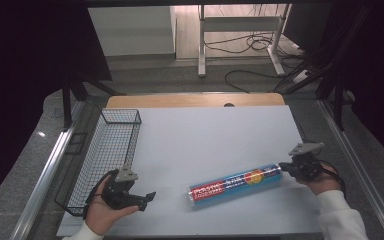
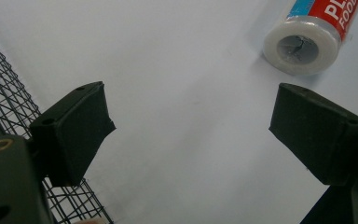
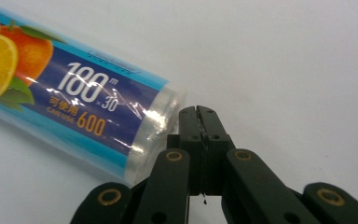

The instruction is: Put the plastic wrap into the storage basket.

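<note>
The roll of wrap [image 1: 236, 183] was laid long-ways on the tabletop [image 1: 205, 135], from 8 o'clock to 2 o'clock. The right gripper [image 1: 283, 166], jaws closed on nothing, was placed at its 2 o'clock end. The left gripper [image 1: 147, 199], jaws open, was kept farther off.

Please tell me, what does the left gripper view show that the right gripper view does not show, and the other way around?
Left gripper view alone: the wire basket beside the left gripper, whose jaws stand wide open with nothing between them, and the hollow white end of the roll of plastic wrap.

Right gripper view alone: the right gripper, its jaws shut together, tips beside the roll's clear end, and the label with citrus fruit and white numbers.

Both: the roll lying on the pale table surface.
</note>
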The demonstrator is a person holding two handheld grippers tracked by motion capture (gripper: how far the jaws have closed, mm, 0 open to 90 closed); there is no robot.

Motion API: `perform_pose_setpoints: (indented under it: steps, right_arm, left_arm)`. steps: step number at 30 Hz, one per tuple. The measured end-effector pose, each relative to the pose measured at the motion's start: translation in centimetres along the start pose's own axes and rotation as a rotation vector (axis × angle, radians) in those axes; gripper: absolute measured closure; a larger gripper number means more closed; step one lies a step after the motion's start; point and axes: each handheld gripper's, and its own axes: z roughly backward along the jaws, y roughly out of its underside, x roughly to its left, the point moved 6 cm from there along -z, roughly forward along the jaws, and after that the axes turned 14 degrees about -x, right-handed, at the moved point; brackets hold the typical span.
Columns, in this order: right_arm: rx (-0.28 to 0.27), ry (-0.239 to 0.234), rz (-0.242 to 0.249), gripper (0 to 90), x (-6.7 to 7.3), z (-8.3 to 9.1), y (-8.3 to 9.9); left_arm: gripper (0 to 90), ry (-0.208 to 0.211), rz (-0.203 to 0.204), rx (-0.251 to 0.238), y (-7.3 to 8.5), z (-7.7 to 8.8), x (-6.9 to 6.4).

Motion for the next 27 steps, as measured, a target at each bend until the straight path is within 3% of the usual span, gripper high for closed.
perform_pose_setpoints:
  steps: [7, 15, 16, 18, 22, 25, 27]
  right_arm:
    - [-0.023, 0.025, -0.035, 89.5, -0.6, 0.3, -0.2]
    - [-0.112, 0.086, -0.144, 88.4, -1.0, 2.5, -0.7]
    - [-0.141, 0.099, -0.178, 83.8, -0.8, 3.4, -0.8]
    - [-0.149, 0.109, -0.197, 77.3, -0.5, 4.1, -0.8]
    - [-0.172, 0.126, -0.259, 45.7, 0.5, 5.4, -0.4]
    - [-0.193, 0.139, -0.257, 34.4, 1.6, 6.4, -0.2]
    - [-0.199, 0.139, -0.261, 31.9, 2.0, 6.6, -0.1]
  left_arm:
    - [12.1, -0.001, 0.001, -0.001, 0.0, 0.0, 0.0]
    - [12.1, -0.009, -0.010, 0.001, -0.1, -0.2, -0.1]
    - [12.1, -0.010, -0.016, 0.001, -0.2, -0.2, -0.1]
    - [12.0, -0.008, -0.019, 0.000, -0.3, -0.3, -0.1]
    - [11.6, 0.000, -0.016, -0.007, -0.6, -0.6, -0.3]
    - [10.9, 0.007, -0.018, -0.013, -1.0, -0.9, -0.6]
    - [10.8, 0.008, -0.019, -0.018, -1.2, -1.0, -0.7]
